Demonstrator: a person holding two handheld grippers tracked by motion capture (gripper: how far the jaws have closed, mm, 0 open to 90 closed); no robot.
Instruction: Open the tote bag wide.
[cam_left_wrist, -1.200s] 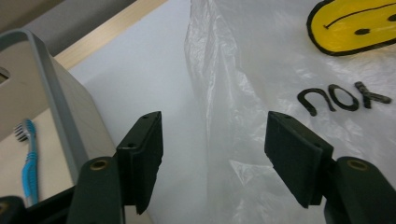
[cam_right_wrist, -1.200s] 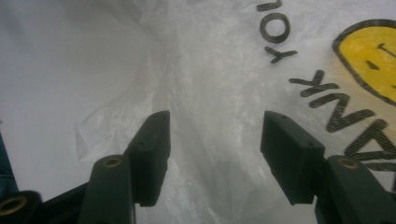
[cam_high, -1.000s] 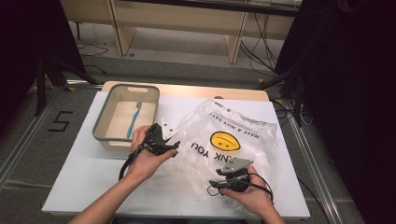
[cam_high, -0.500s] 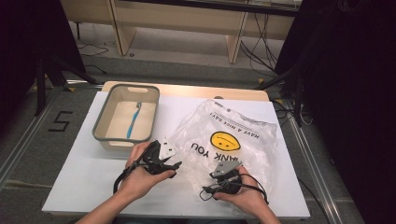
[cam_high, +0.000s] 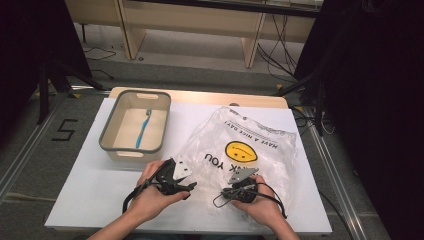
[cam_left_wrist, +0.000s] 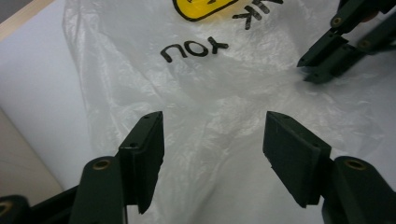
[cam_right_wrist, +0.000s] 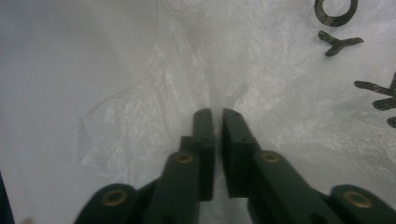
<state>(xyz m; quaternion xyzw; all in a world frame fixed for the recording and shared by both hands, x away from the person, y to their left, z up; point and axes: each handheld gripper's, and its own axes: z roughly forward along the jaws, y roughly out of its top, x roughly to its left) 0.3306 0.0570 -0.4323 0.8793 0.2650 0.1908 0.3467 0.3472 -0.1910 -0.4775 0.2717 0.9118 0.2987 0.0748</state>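
A clear plastic bag (cam_high: 250, 145) with a yellow smiley face and black lettering lies crumpled on the white table (cam_high: 85, 190). My right gripper (cam_right_wrist: 215, 114) has just closed and is shut on a puckered fold of the bag near its front edge; it is also in the high view (cam_high: 220, 196) and in the left gripper view (cam_left_wrist: 306, 70). My left gripper (cam_left_wrist: 212, 140) is open just above the bag's left part, its jaws having just been narrowing. The film lies below its pads (cam_left_wrist: 149, 149), not pinched. In the high view the left gripper (cam_high: 192, 186) points right.
A grey-rimmed basin (cam_high: 112, 145) stands at the back left of the table with a blue toothbrush (cam_high: 143, 129) lying in it. Both hands are near the table's front edge. Bare white table lies left of the bag.
My left hand has come down toward the front edge and closer to the bag. My right gripper's jaws have shut on the plastic; that hand has hardly moved.
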